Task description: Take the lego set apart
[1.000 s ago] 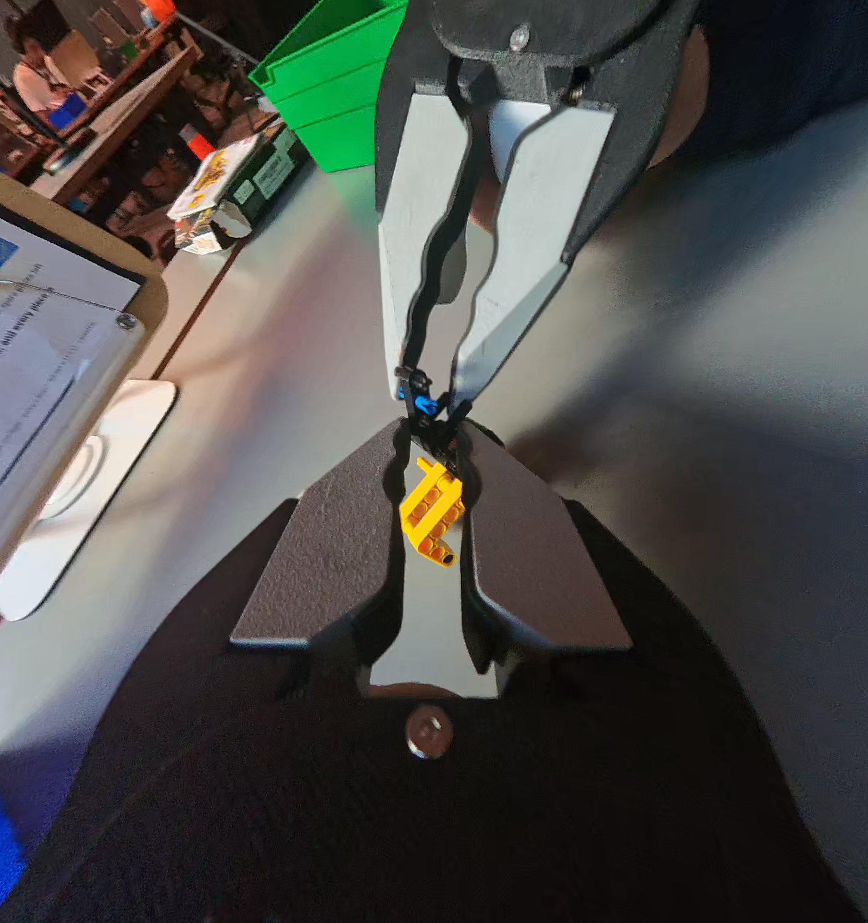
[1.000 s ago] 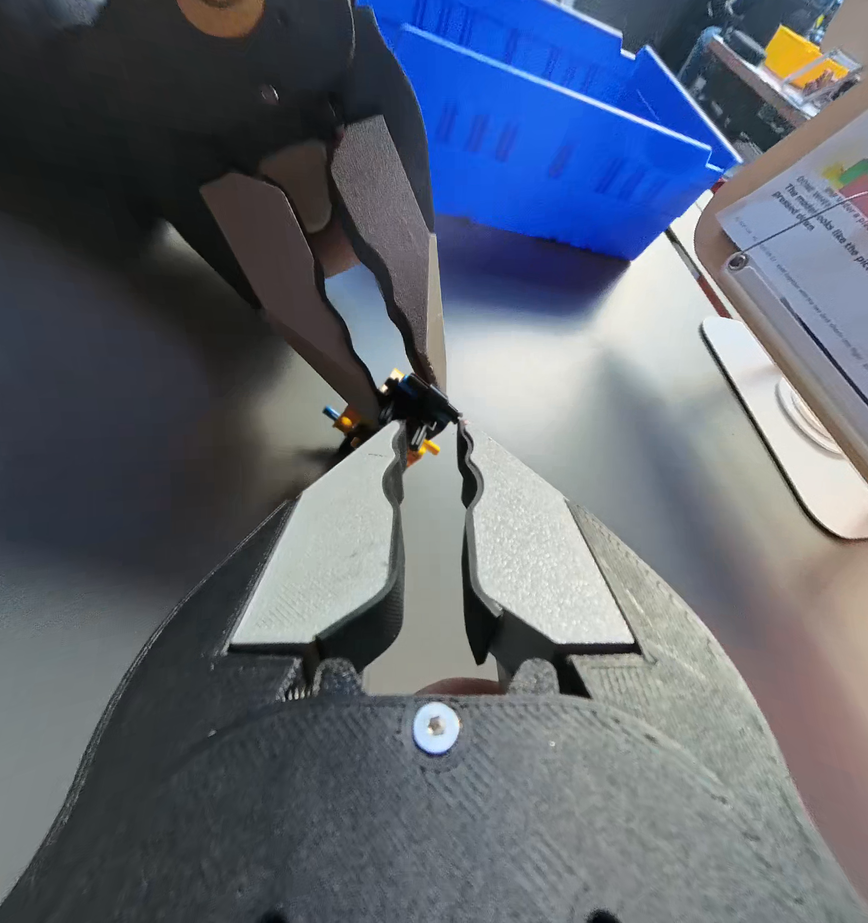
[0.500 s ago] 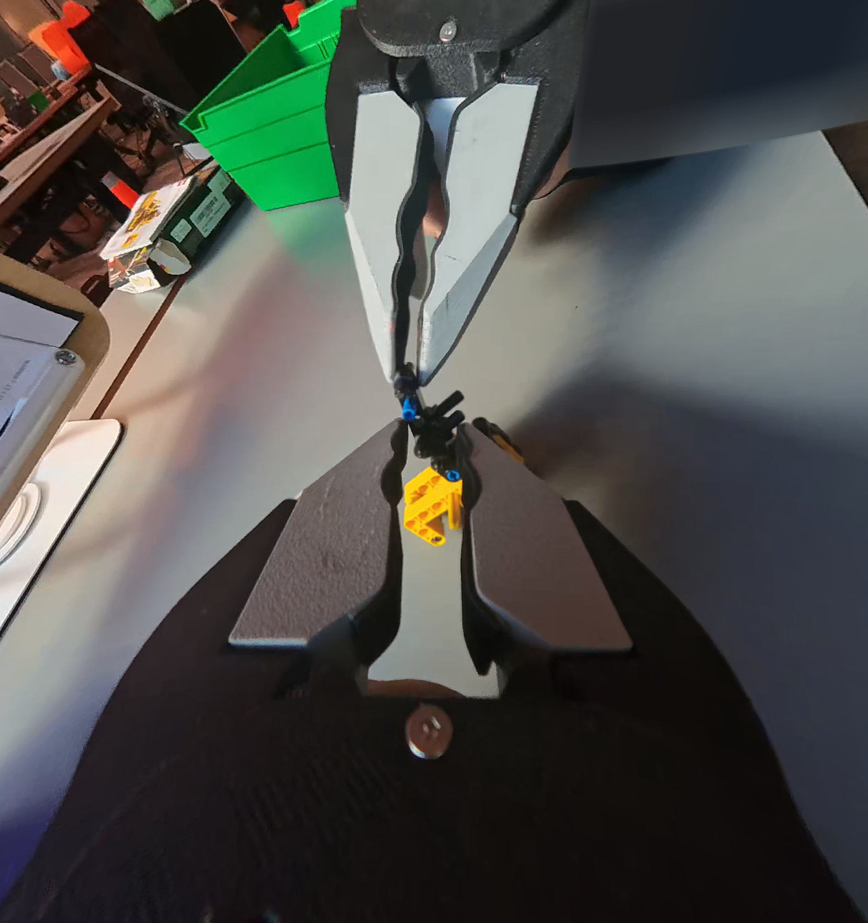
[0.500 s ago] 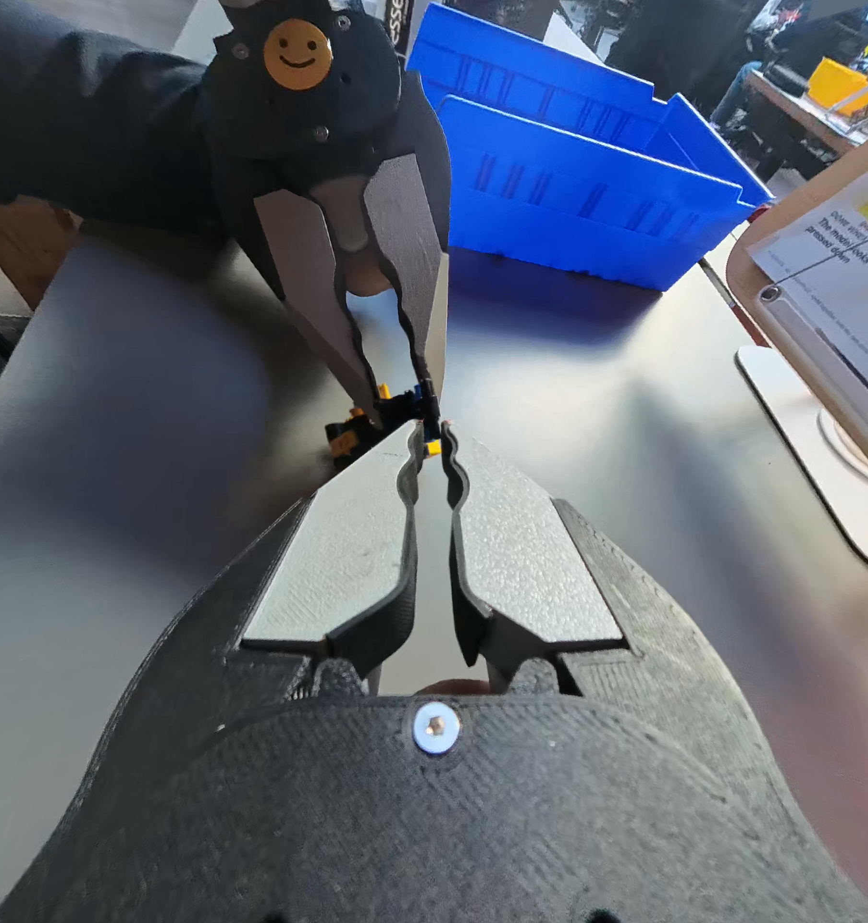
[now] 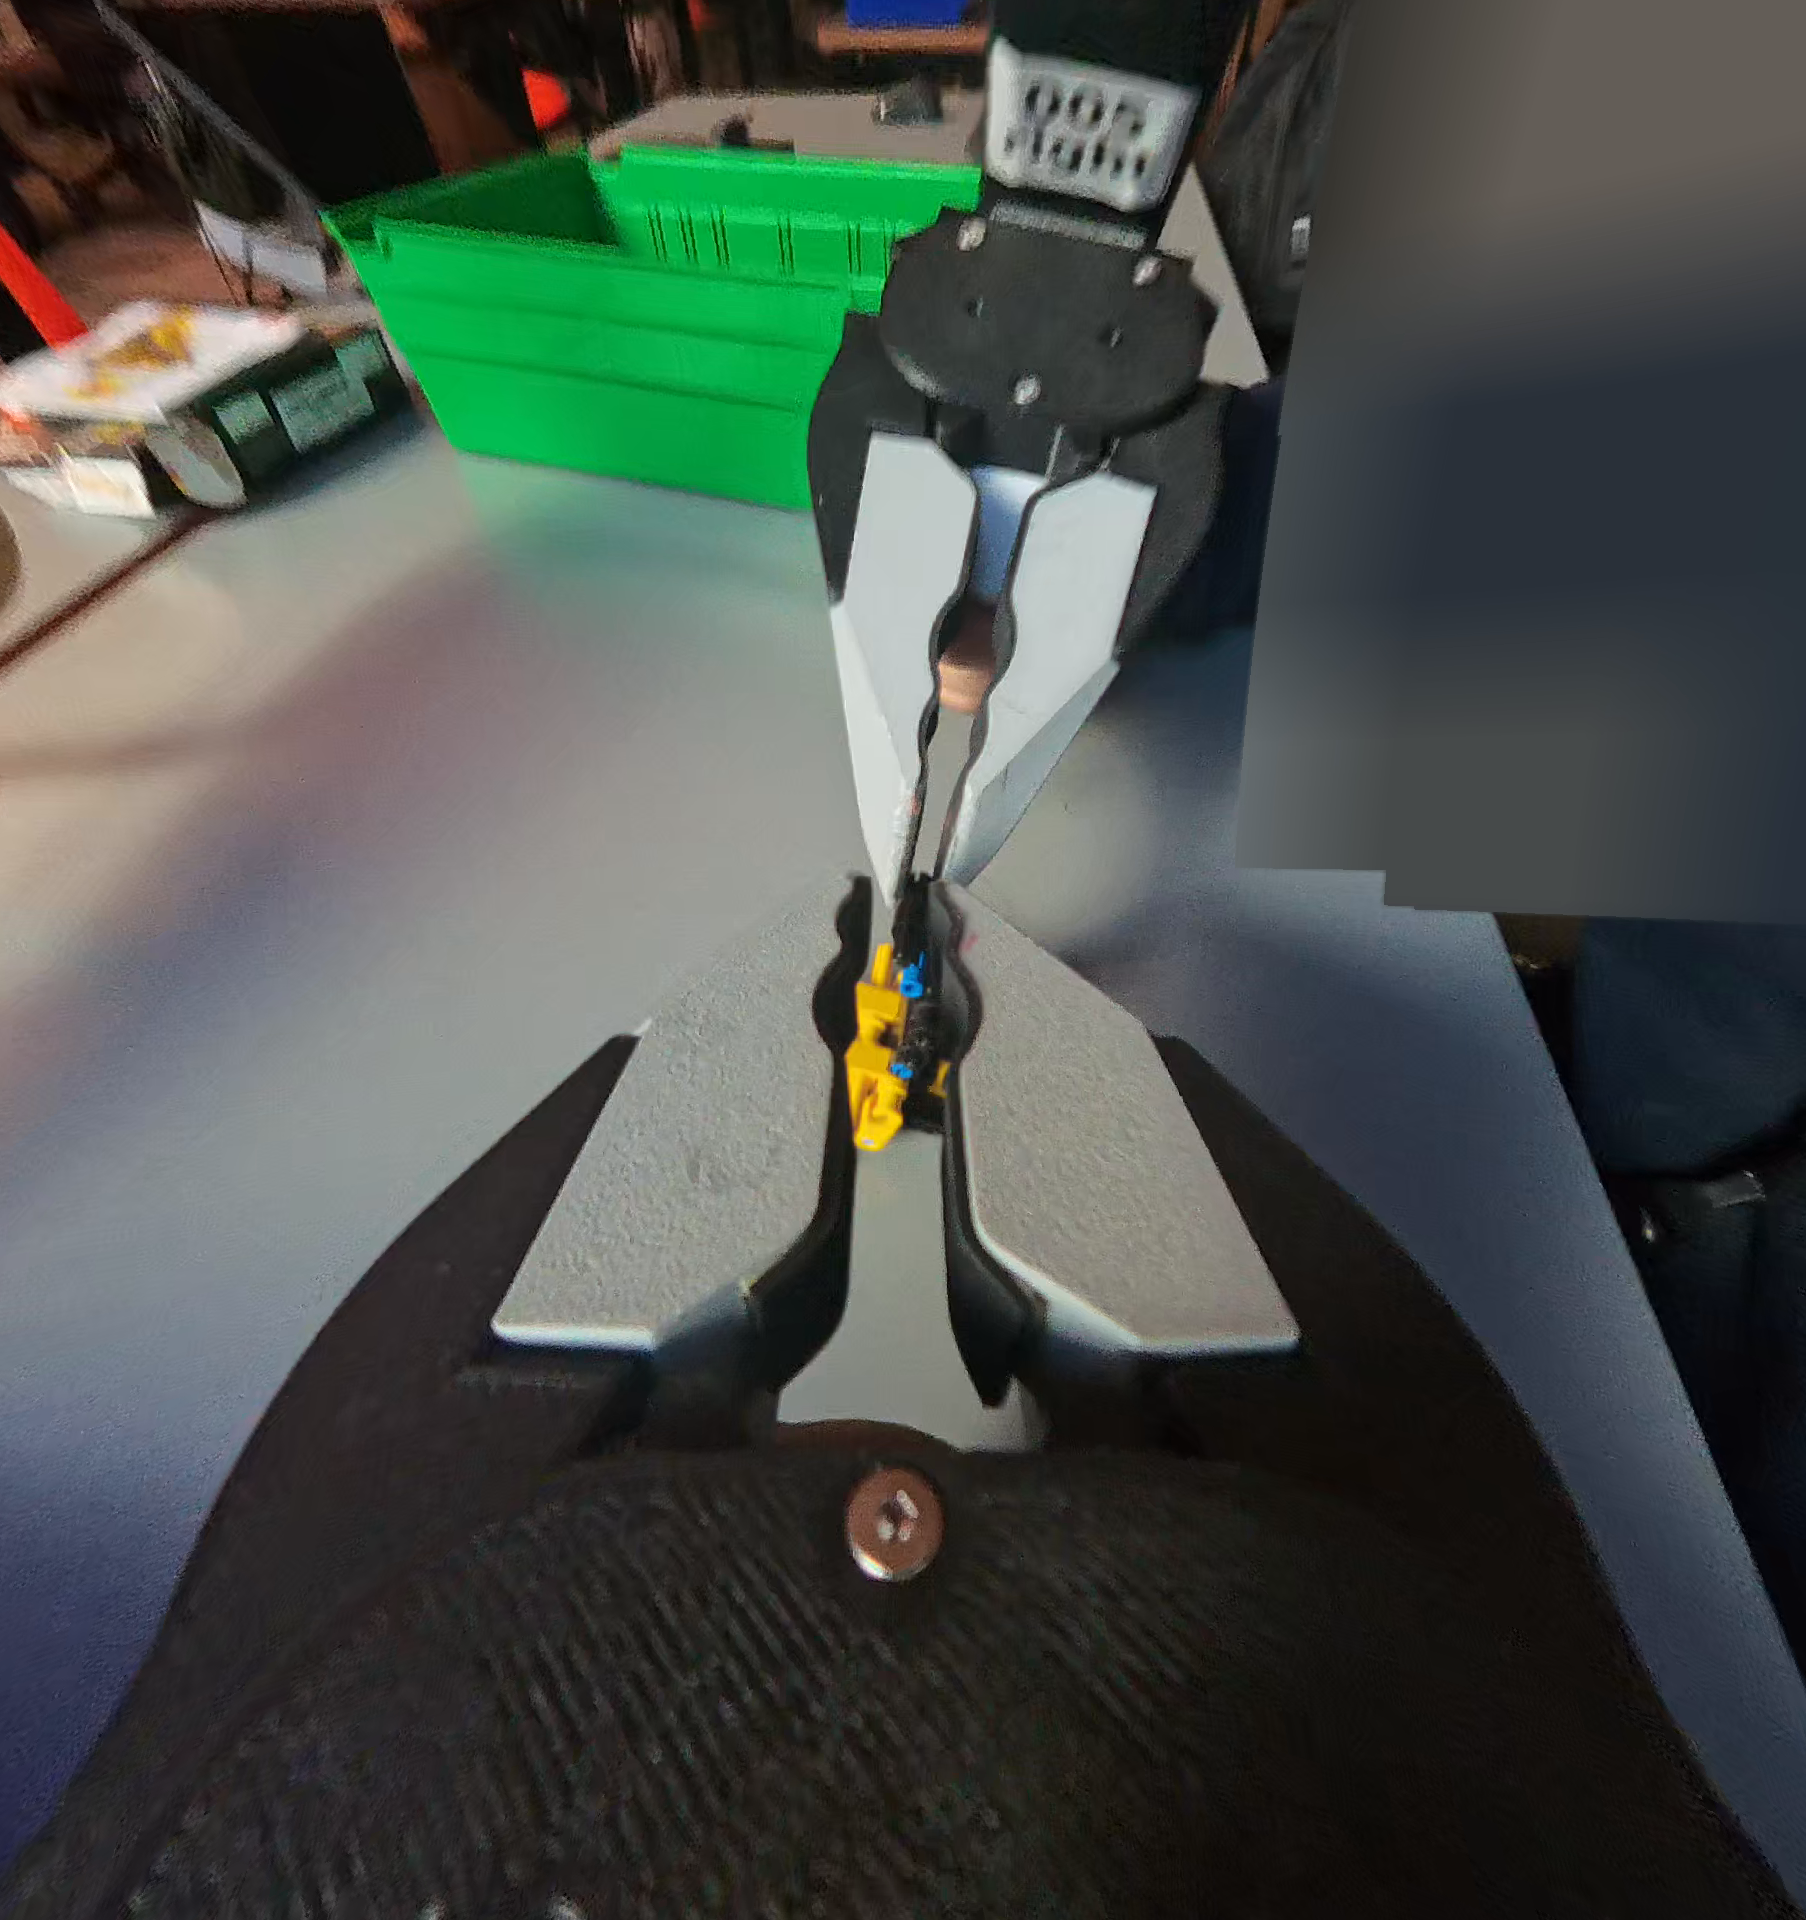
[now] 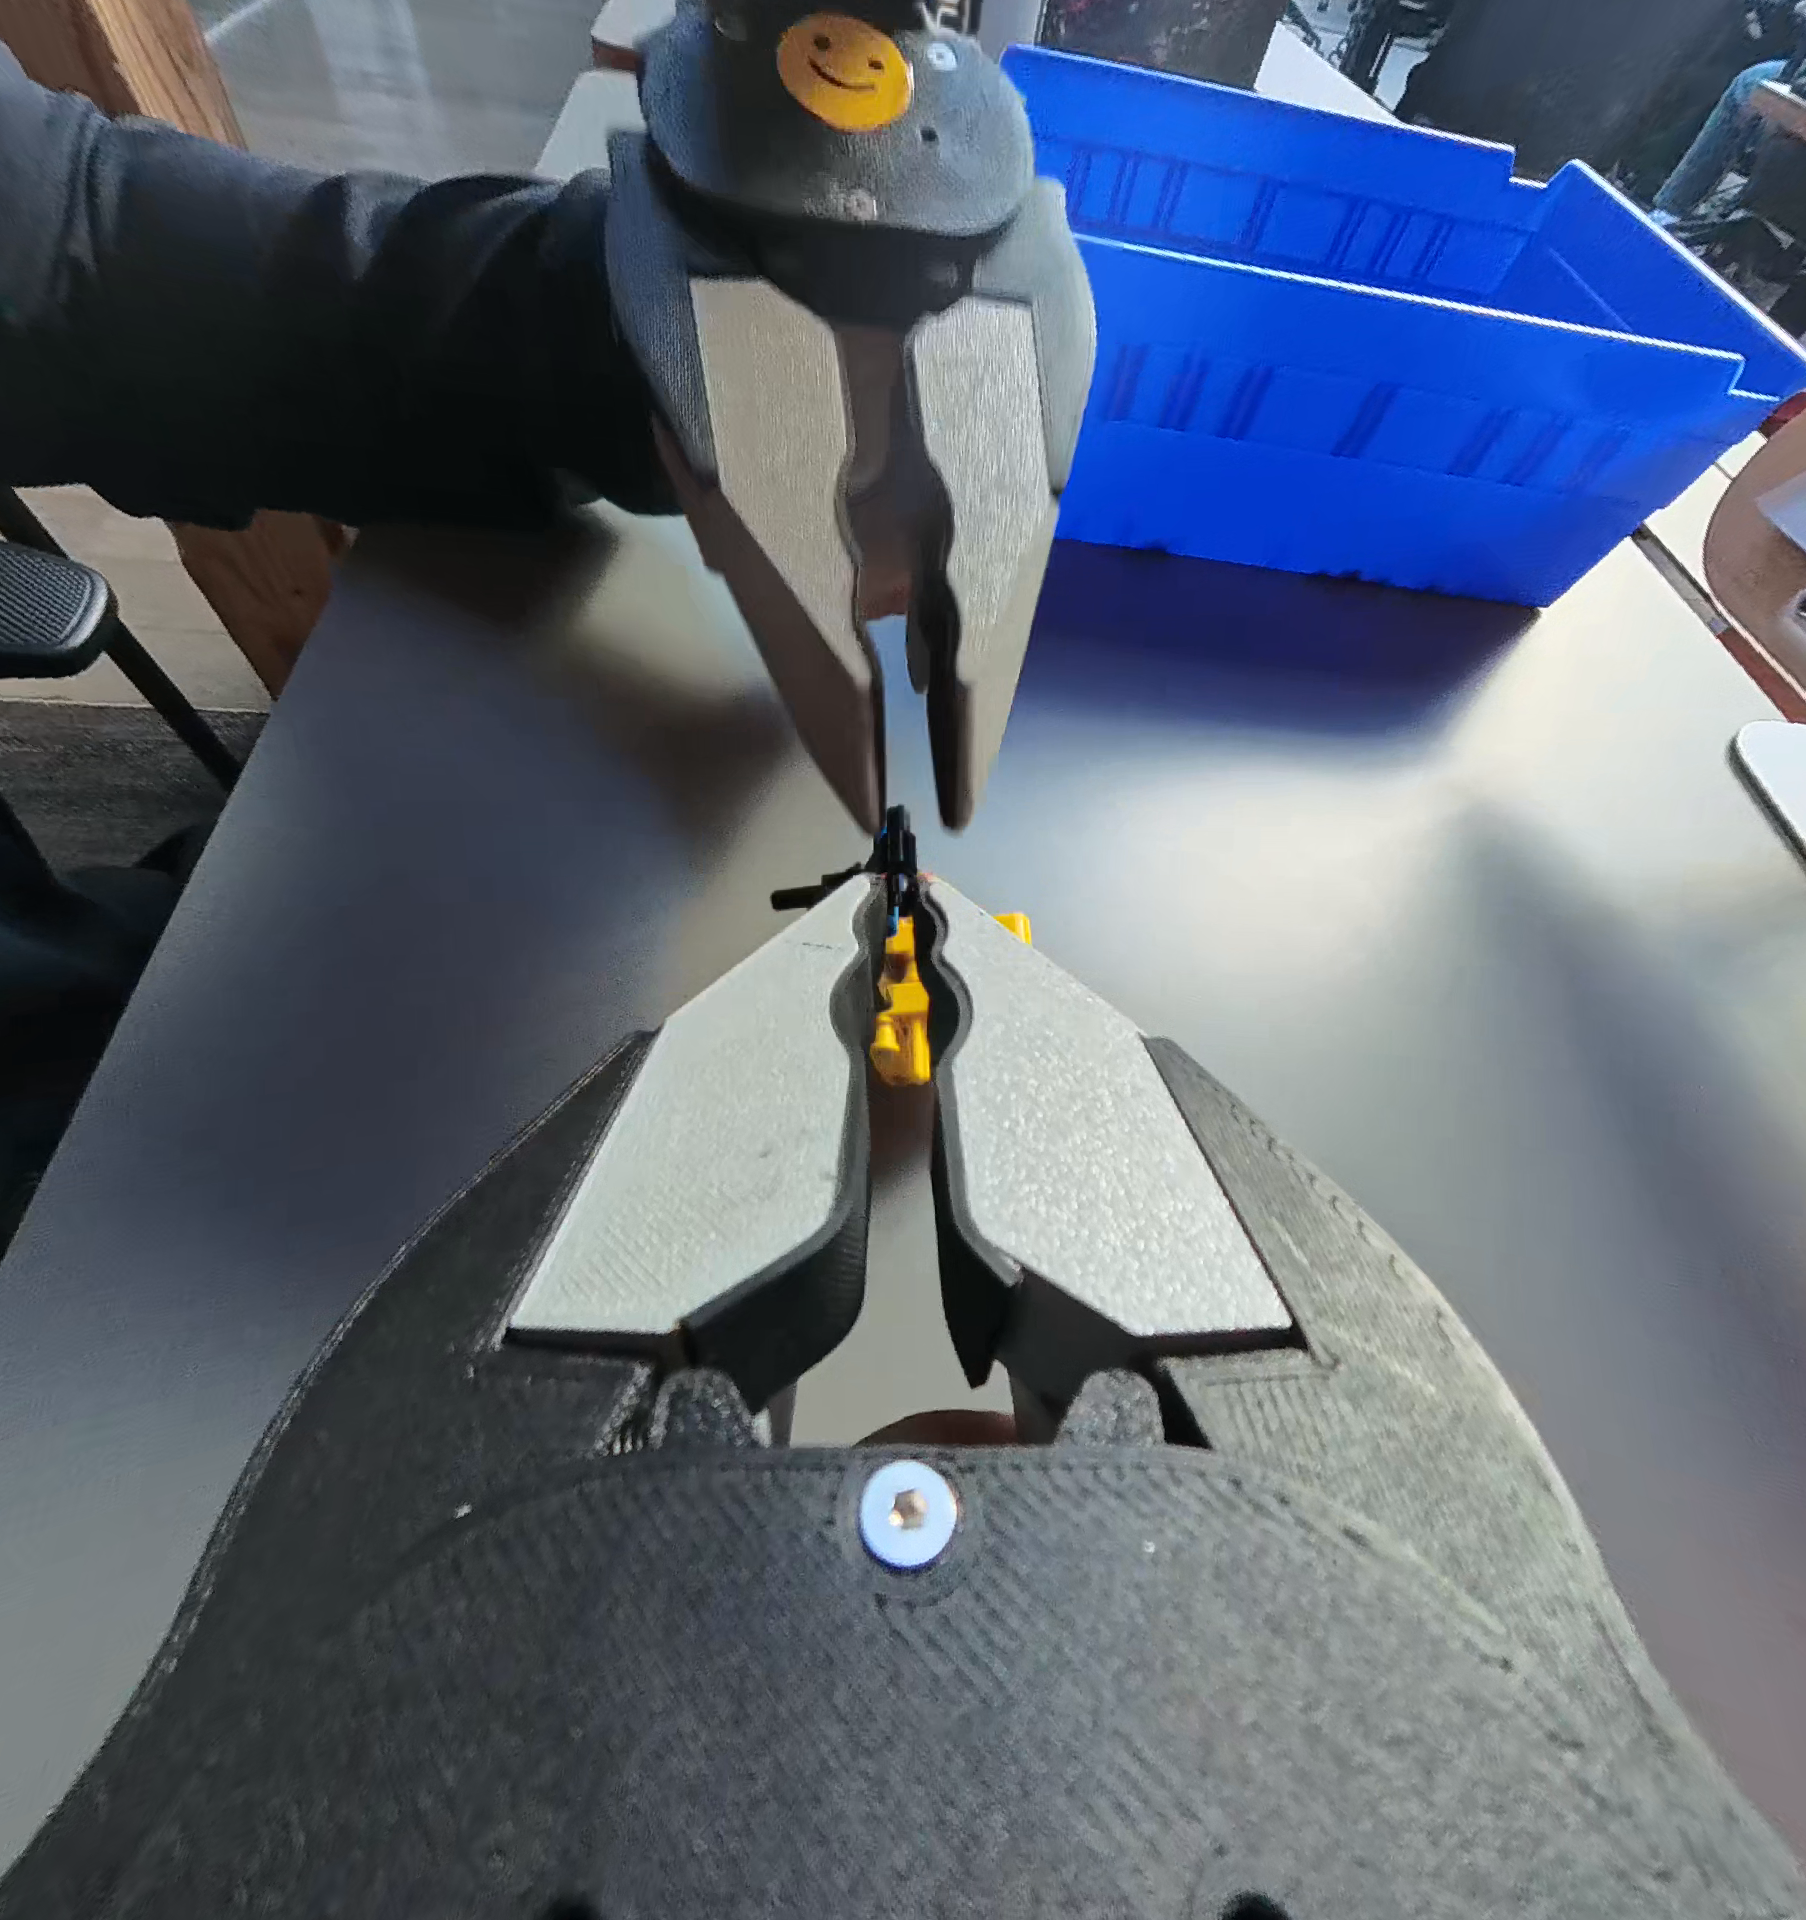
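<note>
The lego set [image 5: 883, 1049] is a small yellow, black and blue assembly held above the grey table [image 5: 359, 831]. My left gripper [image 5: 901, 914] is shut on it, and the yellow part shows in the gap between its fingers. My right gripper [image 5: 920, 868] comes in from the far side, tip to tip, and pinches the set's black end. In the right wrist view the lego set [image 6: 899, 997] shows between the fingers of the right gripper [image 6: 899, 899]. A black axle sticks out to the left. The left gripper [image 6: 909, 826] grips the black top end from opposite.
A green bin [image 5: 650, 343] stands at the table's far end, with a printed box [image 5: 182, 405] to its left. A blue bin [image 6: 1346, 364] stands at the other end. A white stand base [image 6: 1803, 790] lies at the right edge. A dark sleeve [image 6: 255, 343] reaches over the table edge. Less than 4 cm separates the two grippers' tips.
Both grippers have swung round together with the set between their tips, and both views now look more level along the table. The right gripper's jaws have narrowed onto the set.
</note>
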The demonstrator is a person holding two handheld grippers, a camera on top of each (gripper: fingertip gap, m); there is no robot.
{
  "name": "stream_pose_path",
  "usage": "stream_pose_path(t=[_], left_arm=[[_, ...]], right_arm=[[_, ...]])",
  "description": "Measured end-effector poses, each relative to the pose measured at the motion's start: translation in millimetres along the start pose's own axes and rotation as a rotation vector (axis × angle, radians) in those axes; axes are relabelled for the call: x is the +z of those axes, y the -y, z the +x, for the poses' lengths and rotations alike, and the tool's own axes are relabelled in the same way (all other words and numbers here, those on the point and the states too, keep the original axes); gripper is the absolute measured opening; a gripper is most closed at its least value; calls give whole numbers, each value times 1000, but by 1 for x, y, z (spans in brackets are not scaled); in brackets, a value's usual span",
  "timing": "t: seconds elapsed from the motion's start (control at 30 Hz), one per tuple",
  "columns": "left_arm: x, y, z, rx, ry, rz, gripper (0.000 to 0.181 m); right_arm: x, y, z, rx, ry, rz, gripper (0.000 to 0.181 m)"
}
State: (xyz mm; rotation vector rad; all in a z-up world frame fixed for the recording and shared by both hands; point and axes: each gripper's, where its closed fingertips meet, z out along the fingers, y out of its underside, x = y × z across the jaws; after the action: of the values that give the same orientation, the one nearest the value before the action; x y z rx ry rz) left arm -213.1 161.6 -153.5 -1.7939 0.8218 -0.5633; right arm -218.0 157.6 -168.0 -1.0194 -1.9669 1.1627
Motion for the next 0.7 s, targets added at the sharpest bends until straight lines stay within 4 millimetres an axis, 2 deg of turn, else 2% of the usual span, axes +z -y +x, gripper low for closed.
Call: stream_pose_path(t=[0.1,0.13,0.2,0.37,0.5,0.7], left_arm=[[13,-24,1,48,27,-145,15],[16,-24,1,64,42,-139,17],[18,-21,4,68,39,-125,9],[18,-17,5,7,4,-100,5],[27,-19,9,31,35,-159,5],[28,-21,8,28,70,-225,5]], right_arm=[[0,0,0,26,9,4,1],[0,0,1,30,7,8,1],[-2,2,0,29,19,18,1],[-6,-2,-3,-3,45,-13,2],[-9,-11,-5,-150,-11,-144,3],[-11,-13,-4,-335,-92,-287,3]])
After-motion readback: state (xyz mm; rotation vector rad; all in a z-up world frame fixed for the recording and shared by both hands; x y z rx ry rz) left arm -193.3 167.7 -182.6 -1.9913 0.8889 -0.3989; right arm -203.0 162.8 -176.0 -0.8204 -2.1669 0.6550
